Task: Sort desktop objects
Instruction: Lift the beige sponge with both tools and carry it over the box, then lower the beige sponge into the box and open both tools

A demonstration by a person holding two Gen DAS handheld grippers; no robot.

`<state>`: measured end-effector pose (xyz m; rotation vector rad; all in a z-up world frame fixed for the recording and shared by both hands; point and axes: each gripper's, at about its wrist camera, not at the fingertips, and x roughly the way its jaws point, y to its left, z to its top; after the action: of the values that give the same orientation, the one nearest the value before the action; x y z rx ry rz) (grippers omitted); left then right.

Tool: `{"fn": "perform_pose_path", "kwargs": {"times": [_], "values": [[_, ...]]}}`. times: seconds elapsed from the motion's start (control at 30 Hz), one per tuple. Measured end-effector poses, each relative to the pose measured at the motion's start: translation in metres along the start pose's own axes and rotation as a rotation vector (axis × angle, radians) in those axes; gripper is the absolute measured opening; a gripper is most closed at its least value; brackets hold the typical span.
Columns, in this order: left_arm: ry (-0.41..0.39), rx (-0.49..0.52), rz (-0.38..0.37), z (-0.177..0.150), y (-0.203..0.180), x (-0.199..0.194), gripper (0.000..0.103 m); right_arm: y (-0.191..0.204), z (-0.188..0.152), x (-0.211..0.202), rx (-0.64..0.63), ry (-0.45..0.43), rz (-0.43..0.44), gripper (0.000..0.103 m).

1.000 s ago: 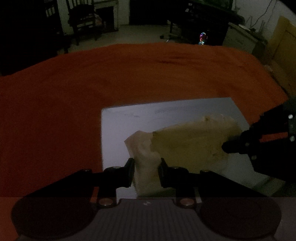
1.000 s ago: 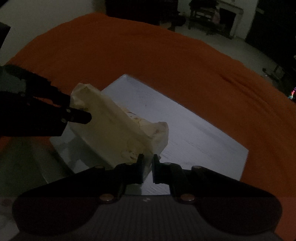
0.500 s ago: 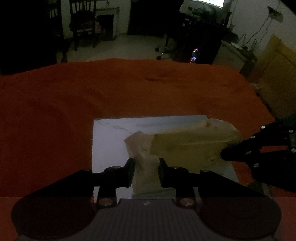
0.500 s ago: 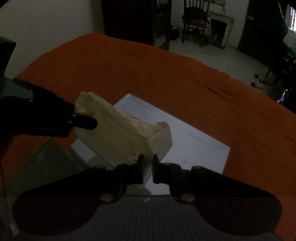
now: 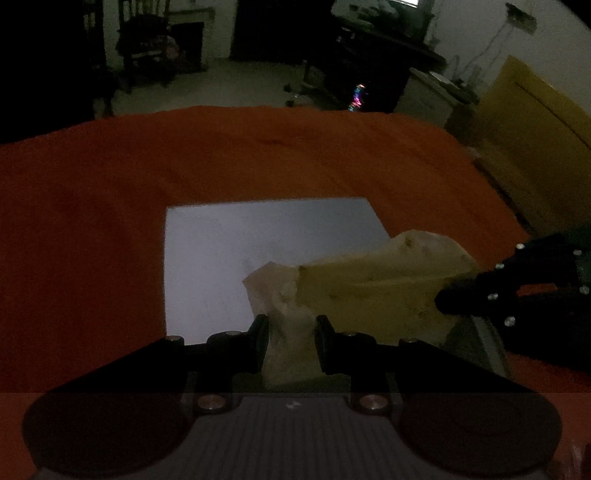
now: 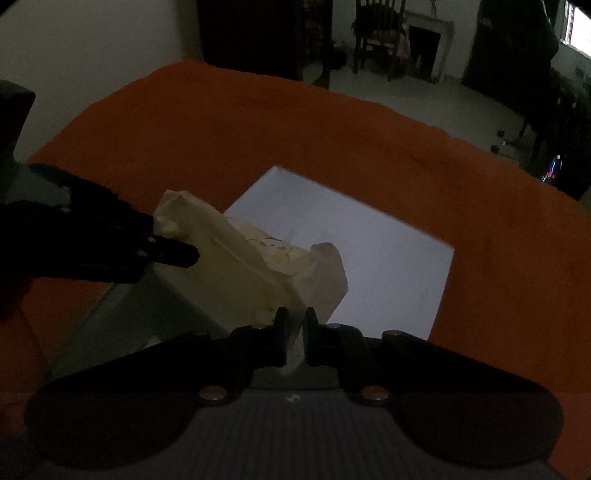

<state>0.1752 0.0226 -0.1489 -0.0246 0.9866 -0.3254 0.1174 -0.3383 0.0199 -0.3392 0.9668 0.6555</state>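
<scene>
A cream, crumpled bag-like sheet point(image 5: 373, 288) hangs in the air between both grippers, above a white board point(image 5: 258, 251) lying on the orange cloth. My left gripper point(image 5: 290, 332) is shut on one bunched end of the sheet. In the right wrist view my right gripper point(image 6: 294, 332) is shut on the sheet's point(image 6: 240, 266) other end, with the left gripper's black fingers point(image 6: 173, 254) showing at the left. The white board point(image 6: 388, 258) lies below and beyond the sheet.
The orange cloth point(image 5: 92, 221) covers the whole table. A yellow-brown cardboard panel point(image 5: 535, 147) stands past the table's right edge. Chairs point(image 6: 376, 33) and dark furniture stand on the floor beyond the far edge. The room is dim.
Both grippers have lifted, carrying the sheet higher above the white board, which now looks smaller and lower. The sheet has shifted rightward off the board in the left wrist view.
</scene>
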Motion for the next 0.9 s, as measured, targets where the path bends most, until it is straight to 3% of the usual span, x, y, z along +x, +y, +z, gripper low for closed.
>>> {"fn": "perform_pose_path", "kwargs": {"times": [0.3,0.9], "values": [[0.111,0.046,-0.043,-0.052,-0.018,-0.007,0.023,0.013,-0.043,-0.003,0.058,0.09,0.049,0.009],[0.237,0.089,-0.054,-0.099,-0.024,0.011,0.023,0.03,-0.087,0.021,0.065,0.242,0.103,0.009]]}}
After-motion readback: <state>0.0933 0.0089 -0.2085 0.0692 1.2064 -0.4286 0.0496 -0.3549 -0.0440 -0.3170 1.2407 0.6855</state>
